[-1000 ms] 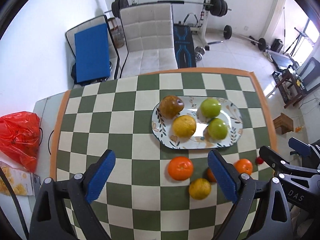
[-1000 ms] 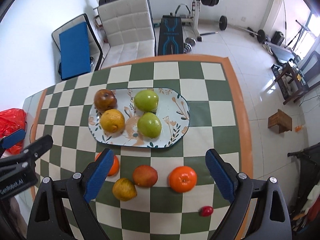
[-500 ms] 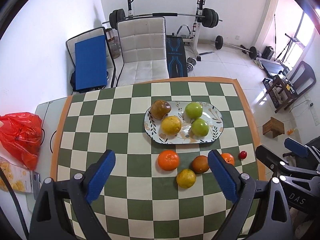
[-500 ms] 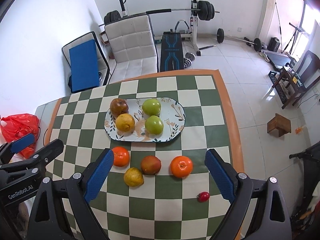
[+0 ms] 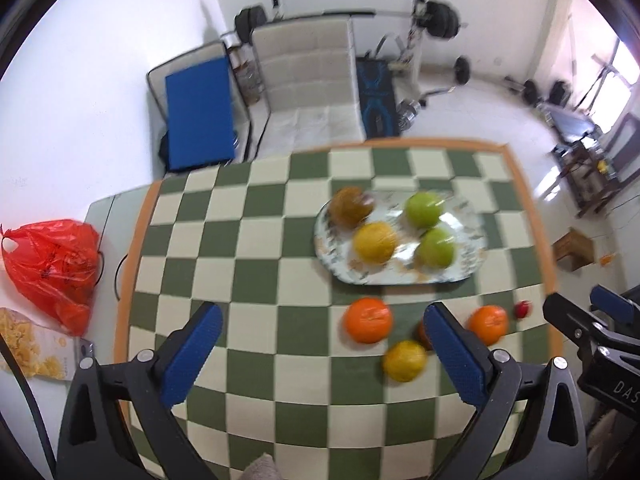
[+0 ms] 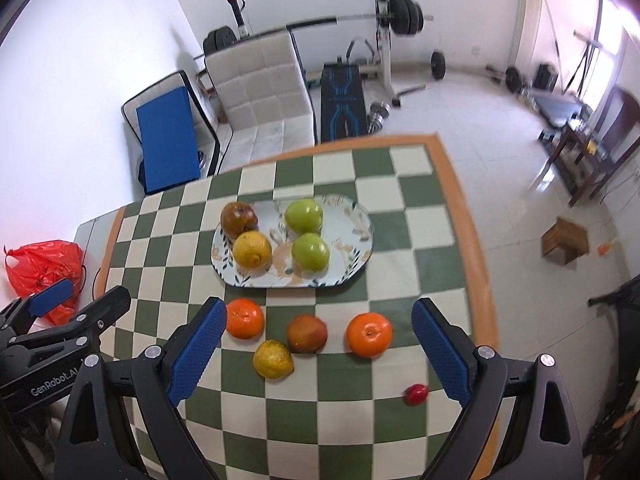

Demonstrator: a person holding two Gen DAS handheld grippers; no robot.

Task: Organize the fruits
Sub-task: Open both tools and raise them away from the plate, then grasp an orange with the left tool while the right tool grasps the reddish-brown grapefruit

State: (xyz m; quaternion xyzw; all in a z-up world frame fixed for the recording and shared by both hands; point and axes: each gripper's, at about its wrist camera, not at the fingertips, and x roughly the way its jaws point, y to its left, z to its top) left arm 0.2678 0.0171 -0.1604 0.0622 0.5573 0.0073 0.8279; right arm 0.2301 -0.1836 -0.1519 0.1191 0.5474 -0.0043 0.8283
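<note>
Both the left tongs (image 5: 320, 344) and the right tongs (image 6: 316, 340) are held released and empty above the green-and-white checkered counter (image 6: 400, 216). Four fruits are lying on the oval floral plate (image 6: 352, 220); five are left loose below it. A pick appears pending: the bright round orange (image 6: 368, 334) must be straddled and gripped.

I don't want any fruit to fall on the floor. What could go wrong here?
The little red fruit sits near the table's orange edge; a bump from the right gripper might roll it off. The loose fruits are round and close together, so grabbing the yellow one may knock the reddish one away. The plate already holds four fruits, so adding more could push one off.
</note>
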